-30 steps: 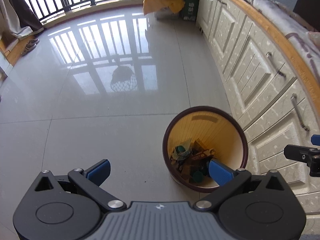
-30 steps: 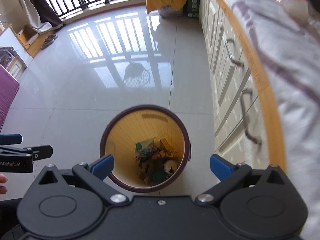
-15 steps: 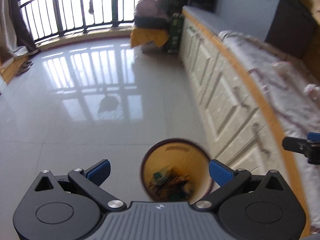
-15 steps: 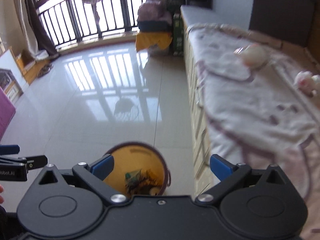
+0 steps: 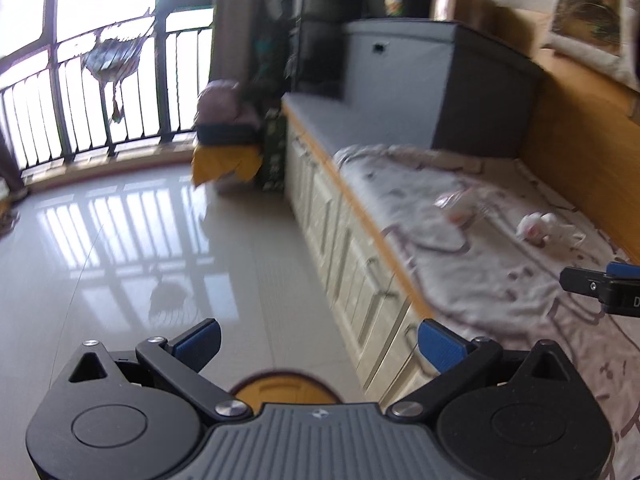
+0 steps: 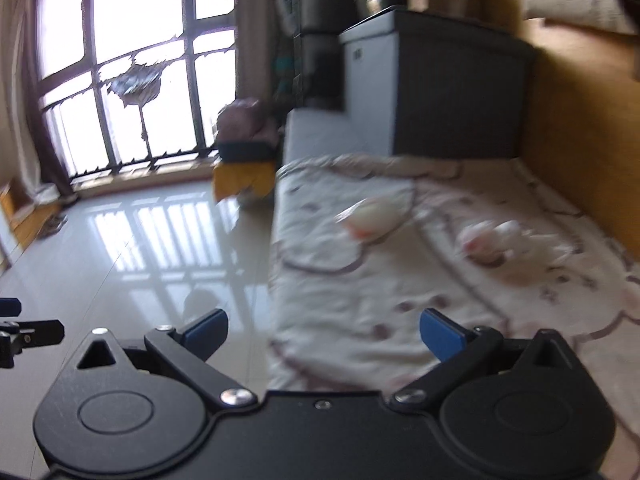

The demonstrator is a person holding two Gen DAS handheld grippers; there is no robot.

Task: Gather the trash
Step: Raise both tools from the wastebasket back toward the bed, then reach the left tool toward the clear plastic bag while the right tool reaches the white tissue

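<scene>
My left gripper (image 5: 318, 346) is open and empty, held over the floor; only the far rim of the round brown bin (image 5: 286, 386) with its yellow inside shows just below it. My right gripper (image 6: 322, 334) is open and empty too, at the near edge of the patterned cloth (image 6: 400, 292) on the bench. On that cloth lie a clear plastic bag (image 6: 376, 220) (image 5: 460, 206) and a crumpled white and pink wad (image 6: 490, 240) (image 5: 538, 228), both well ahead of the right gripper. The right gripper's tip shows at the right edge of the left wrist view (image 5: 600, 286).
A cream cabinet front (image 5: 352, 264) with handles runs under the bench's wooden edge. A grey and dark box (image 5: 432, 80) stands at the bench's far end. A yellow-draped stool (image 5: 226, 160) sits by the balcony railing (image 5: 80, 112). Glossy tile floor (image 5: 140, 260) lies to the left.
Both views have tilted up from the bin to the bench top. The bin has dropped almost out of sight and the trash on the cloth has come into view. Both grippers stay open.
</scene>
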